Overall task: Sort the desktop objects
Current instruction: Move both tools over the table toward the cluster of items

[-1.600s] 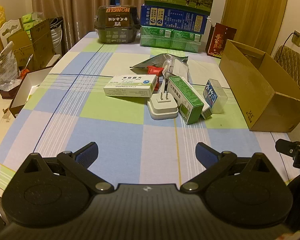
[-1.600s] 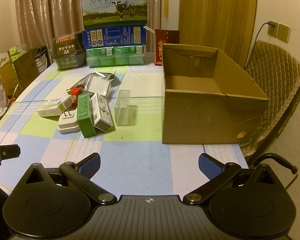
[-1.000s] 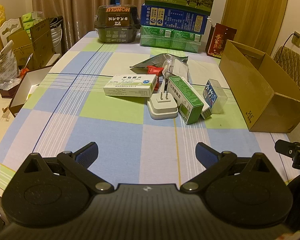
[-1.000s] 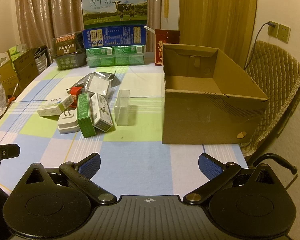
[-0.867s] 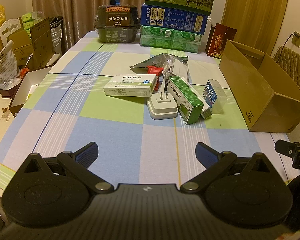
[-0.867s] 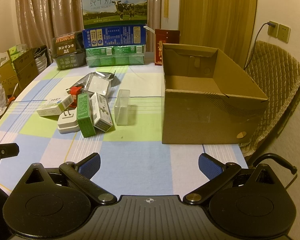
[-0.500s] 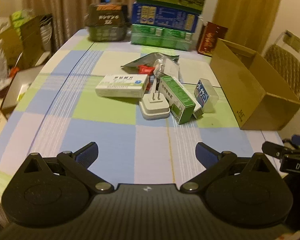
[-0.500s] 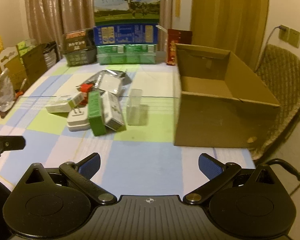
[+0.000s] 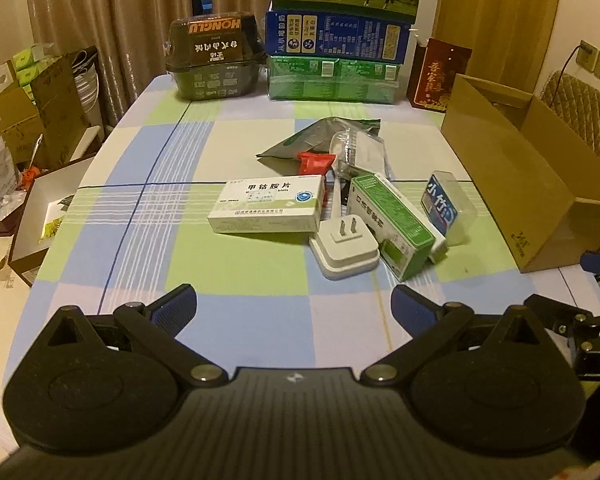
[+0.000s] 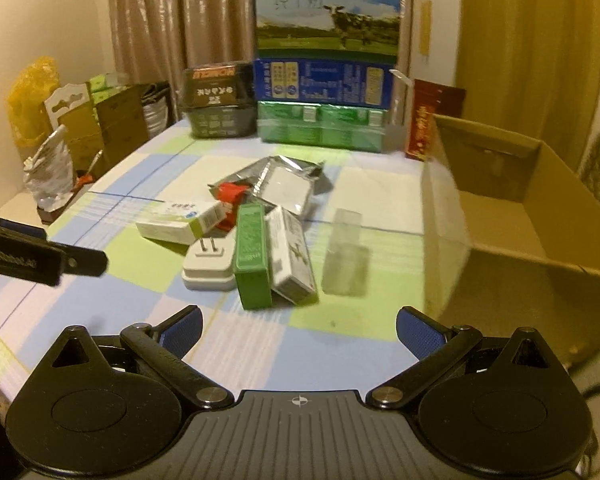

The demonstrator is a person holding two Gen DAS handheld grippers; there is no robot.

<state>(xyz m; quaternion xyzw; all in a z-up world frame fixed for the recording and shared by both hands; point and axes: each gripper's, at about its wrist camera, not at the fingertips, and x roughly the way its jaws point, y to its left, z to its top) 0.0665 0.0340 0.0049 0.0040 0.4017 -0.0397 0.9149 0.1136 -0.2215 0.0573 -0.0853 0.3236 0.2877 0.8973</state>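
Observation:
A pile of small objects lies mid-table: a white medicine box [image 9: 270,208], a white plug adapter [image 9: 345,253], a green box [image 9: 392,226], a clear plastic case with a blue label [image 9: 446,207], a red packet [image 9: 316,161] and a silver foil pouch [image 9: 320,138]. The pile also shows in the right wrist view, with the green box [image 10: 252,256] and the adapter [image 10: 208,266] nearest. An open cardboard box [image 10: 520,200] stands to the right. My left gripper [image 9: 294,308] is open and empty, short of the pile. My right gripper [image 10: 298,328] is open and empty, close to the green box.
Milk cartons [image 9: 340,36] and a dark container [image 9: 214,60] are stacked at the table's far edge. A red box [image 9: 438,74] stands beside them. Cardboard boxes and bags [image 9: 28,120] sit off the table's left side. A chair [image 9: 580,100] is behind the cardboard box.
Both grippers have moved forward toward the pile, the right one also swinging left. Both stay open. The objects on the table have not moved.

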